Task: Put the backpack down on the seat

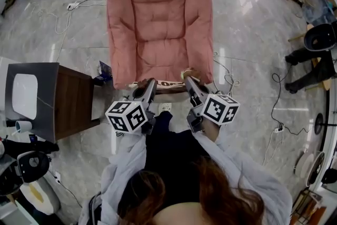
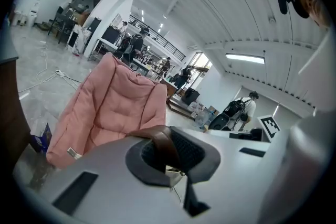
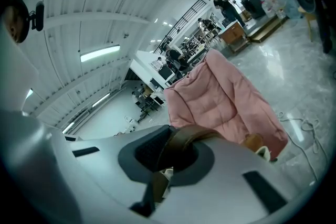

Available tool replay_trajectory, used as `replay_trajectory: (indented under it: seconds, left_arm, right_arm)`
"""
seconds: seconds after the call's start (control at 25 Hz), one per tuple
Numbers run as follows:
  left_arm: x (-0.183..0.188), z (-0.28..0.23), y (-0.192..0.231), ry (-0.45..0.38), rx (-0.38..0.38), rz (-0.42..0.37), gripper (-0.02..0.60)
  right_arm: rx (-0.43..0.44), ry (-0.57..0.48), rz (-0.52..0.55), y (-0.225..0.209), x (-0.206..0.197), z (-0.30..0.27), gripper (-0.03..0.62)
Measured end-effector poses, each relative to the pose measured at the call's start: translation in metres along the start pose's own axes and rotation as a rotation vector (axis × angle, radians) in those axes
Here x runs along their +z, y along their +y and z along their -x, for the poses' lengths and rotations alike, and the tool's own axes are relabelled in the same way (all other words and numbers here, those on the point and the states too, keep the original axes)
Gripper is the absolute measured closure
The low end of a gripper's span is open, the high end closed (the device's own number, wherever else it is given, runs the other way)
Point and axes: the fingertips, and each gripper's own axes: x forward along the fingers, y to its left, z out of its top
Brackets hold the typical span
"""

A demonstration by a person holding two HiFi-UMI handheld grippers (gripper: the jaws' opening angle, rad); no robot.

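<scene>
A pink cushioned seat (image 1: 158,23) stands straight ahead on the marble floor, also seen as the seat (image 2: 110,107) and the seat (image 3: 226,99) in the gripper views. At its front edge hangs a light-coloured backpack (image 1: 164,84) with brown straps, mostly hidden between the grippers. My left gripper (image 1: 149,85) is shut on a brown strap (image 2: 164,143). My right gripper (image 1: 189,80) is shut on another brown strap (image 3: 184,138). Both grippers are held side by side just short of the seat's front edge, their marker cubes towards me.
A dark wooden side table (image 1: 73,100) with a grey top stands left of the seat, a small blue box (image 1: 104,68) beside it. Cables and a power strip (image 1: 72,6) lie on the floor. A person (image 1: 310,68) stands at the right. White equipment sits at lower left.
</scene>
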Motion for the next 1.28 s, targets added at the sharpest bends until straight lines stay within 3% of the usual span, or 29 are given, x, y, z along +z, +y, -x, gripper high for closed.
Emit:
replay_trajectory:
  seconds: [0.48, 0.96, 1.08, 1.28]
  left_arm:
    - [0.077, -0.094, 0.038, 0.013, -0.048, -0.027, 0.568]
    - [0.166, -0.19, 0.079, -0.03, -0.042, -0.066, 0.568]
    - [0.16, -0.202, 0.09, -0.011, -0.03, -0.049, 0.568]
    - [0.11, -0.201, 0.114, 0.061, 0.0, -0.005, 0.568]
  right_arm:
    - [0.001, -0.009, 0.057, -0.024, 0.095, -0.097, 0.586]
    - [-0.007, -0.038, 0.176, -0.035, 0.2, -0.193, 0.586]
    - [-0.023, -0.02, 0.167, -0.047, 0.195, -0.201, 0.586]
    - [-0.058, 0.064, 0.11, -0.077, 0.144, -0.202, 0.586]
